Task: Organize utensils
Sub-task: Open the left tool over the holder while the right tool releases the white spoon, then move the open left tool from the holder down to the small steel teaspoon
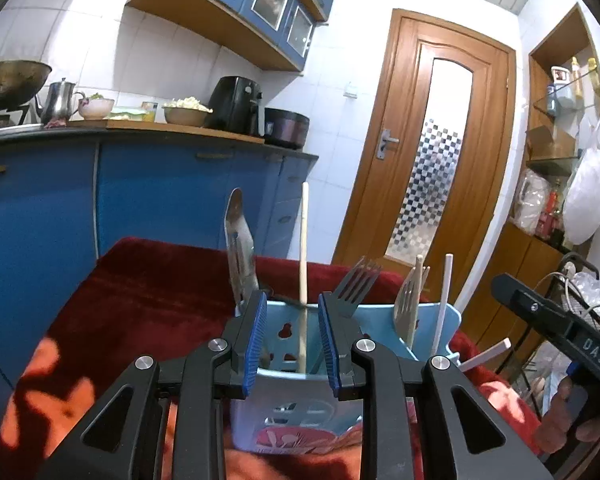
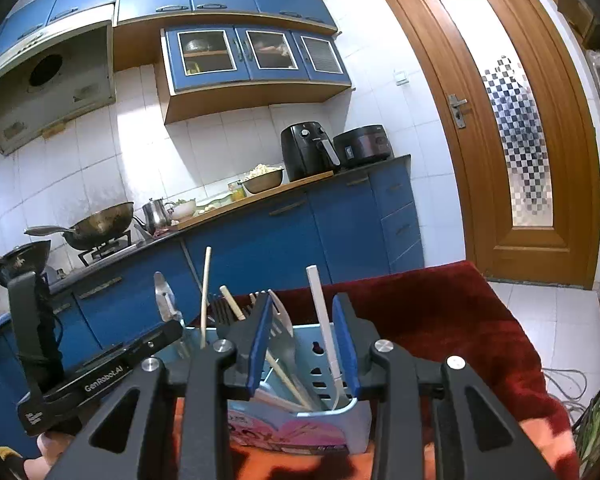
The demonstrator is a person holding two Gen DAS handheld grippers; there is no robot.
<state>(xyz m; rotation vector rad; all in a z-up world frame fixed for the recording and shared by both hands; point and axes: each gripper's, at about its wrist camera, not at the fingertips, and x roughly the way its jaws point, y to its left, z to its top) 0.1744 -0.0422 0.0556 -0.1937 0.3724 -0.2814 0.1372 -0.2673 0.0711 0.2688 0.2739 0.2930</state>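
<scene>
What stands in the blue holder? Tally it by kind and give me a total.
Wooden sticks: 2
White sticks: 2
Forks: 2
Flat metal blade: 1
Total: 7 that show in the blue holder

Both cams sat on our grippers, looking forward along the fingers, tilted slightly down. Left wrist view was close over the caddy (image 1: 380, 320) from its left end, facing the door (image 1: 440, 152), counter (image 1: 140, 132) off to the left. Right wrist view was close over the caddy's right end, facing the counter and stove (image 2: 100, 248), door at right. Both shared the caddy, red cloth (image 1: 140, 288), air fryer (image 2: 306, 148) and door. Each saw the other gripper at its edge.
</scene>
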